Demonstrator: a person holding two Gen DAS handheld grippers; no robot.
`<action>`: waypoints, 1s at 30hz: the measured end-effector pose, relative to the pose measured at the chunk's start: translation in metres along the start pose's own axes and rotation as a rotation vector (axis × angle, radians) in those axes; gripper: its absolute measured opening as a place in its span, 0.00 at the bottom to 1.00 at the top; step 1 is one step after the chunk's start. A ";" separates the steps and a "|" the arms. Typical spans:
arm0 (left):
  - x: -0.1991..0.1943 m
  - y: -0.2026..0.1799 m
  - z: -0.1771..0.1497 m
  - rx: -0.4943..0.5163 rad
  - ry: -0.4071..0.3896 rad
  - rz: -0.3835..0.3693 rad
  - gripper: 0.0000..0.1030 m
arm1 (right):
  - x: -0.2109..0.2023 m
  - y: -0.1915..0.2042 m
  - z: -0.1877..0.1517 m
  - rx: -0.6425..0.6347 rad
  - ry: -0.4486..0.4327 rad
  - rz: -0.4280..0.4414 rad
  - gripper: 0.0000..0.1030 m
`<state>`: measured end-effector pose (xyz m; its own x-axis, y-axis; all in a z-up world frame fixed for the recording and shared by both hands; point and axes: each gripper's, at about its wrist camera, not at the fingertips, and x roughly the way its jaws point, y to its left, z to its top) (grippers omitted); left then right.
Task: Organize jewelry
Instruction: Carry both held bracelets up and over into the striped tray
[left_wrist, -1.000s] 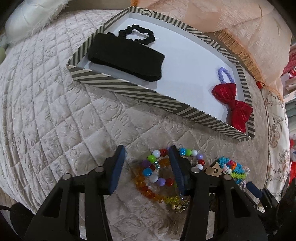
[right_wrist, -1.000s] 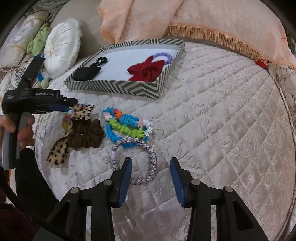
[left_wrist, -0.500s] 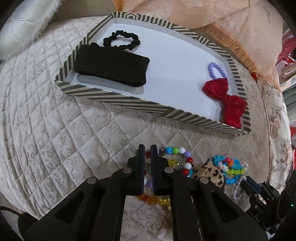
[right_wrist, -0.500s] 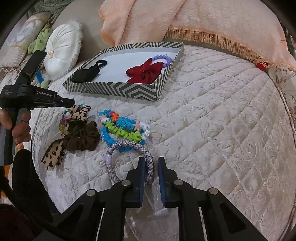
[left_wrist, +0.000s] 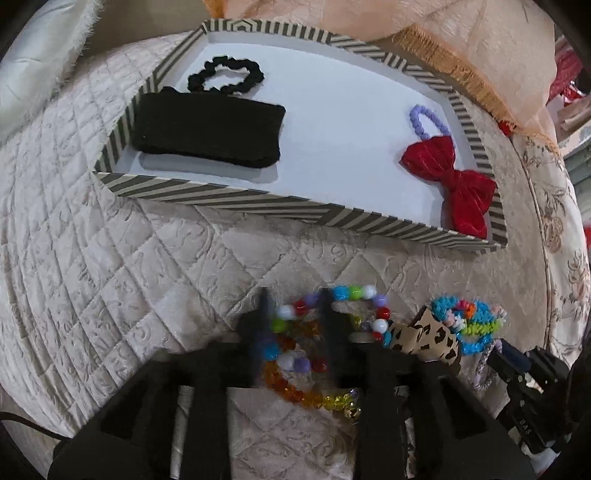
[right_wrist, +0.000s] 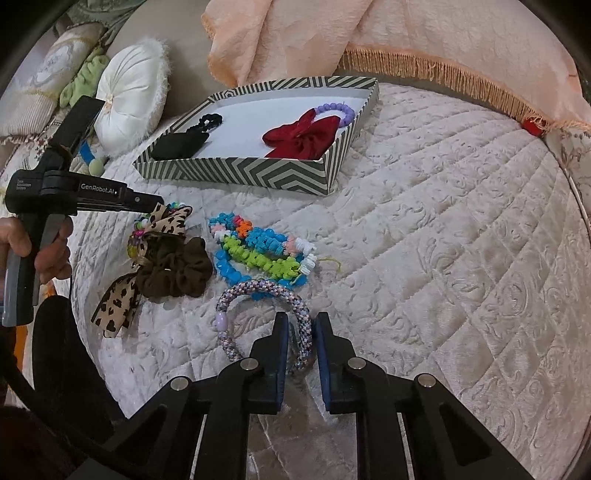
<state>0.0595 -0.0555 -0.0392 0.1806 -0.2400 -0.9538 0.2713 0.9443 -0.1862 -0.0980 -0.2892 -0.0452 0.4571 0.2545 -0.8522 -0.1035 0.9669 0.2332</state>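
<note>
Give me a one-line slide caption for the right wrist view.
Right gripper closed around a speckled woven bangle on the quilted cream bedspread, with the chevron-striped cardboard tray beyond.

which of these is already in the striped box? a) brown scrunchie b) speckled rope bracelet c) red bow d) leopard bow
c: the red bow lies inside the striped box, while the other three sit on the quilt outside it.
</note>
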 end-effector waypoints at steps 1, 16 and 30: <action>0.000 0.002 0.001 -0.006 0.002 -0.009 0.37 | 0.000 0.000 0.000 0.000 -0.001 0.001 0.13; 0.009 -0.009 0.005 0.075 0.014 0.055 0.10 | 0.007 -0.004 0.004 0.031 -0.030 0.030 0.13; -0.077 0.007 -0.008 0.020 -0.134 -0.068 0.08 | -0.047 0.011 0.017 -0.005 -0.138 0.044 0.07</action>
<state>0.0397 -0.0288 0.0309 0.2854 -0.3324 -0.8989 0.3058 0.9205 -0.2434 -0.1058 -0.2905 0.0050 0.5693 0.2923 -0.7684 -0.1308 0.9549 0.2664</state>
